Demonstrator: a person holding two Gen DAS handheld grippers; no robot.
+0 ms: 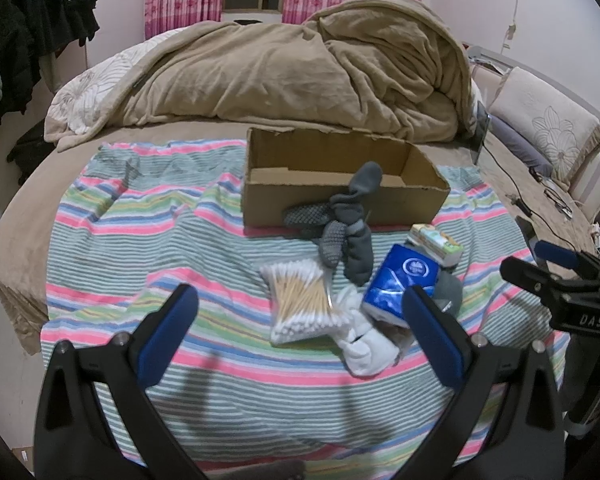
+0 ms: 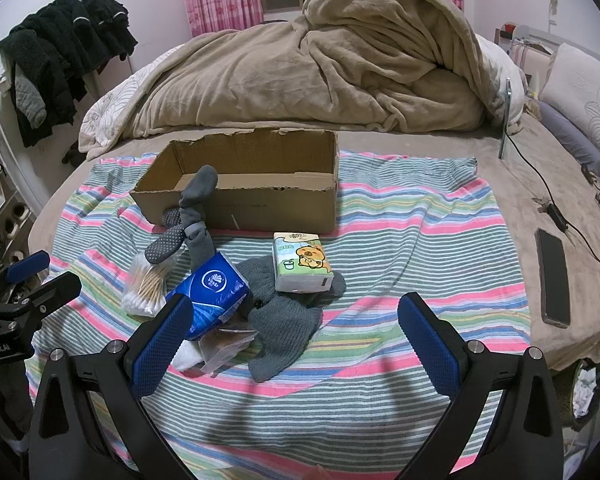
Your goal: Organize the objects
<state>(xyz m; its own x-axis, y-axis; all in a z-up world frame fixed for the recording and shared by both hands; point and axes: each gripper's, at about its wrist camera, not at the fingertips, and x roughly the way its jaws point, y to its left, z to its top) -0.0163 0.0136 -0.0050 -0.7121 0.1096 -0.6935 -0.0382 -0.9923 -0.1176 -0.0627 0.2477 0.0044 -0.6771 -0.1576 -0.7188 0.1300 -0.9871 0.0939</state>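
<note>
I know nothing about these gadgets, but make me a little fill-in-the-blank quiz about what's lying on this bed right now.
1. The cardboard box stands on a ____ cloth.
2. The dark grey sock hangs over the box's front wall, its toe ____ the box.
3. Both the left gripper and the right gripper are ____ and hold nothing.
4. The blue tissue pack lies beside a bag of cotton ____.

Missing words: striped; inside; open; swabs

Blue tissue pack [image 2: 209, 294]: near corner hidden behind a blue finger pad [image 2: 161, 342]; white sock [image 2: 188, 356] mostly covered by that pack; clear packet [image 2: 225, 346] contents illegible; cotton swab bag [image 2: 145, 286] partly behind the dotted grey sock [image 2: 167, 246]; box [image 2: 255, 200] floor largely hidden by its front wall; phone [image 2: 554, 278] screen dark, unreadable.
</note>
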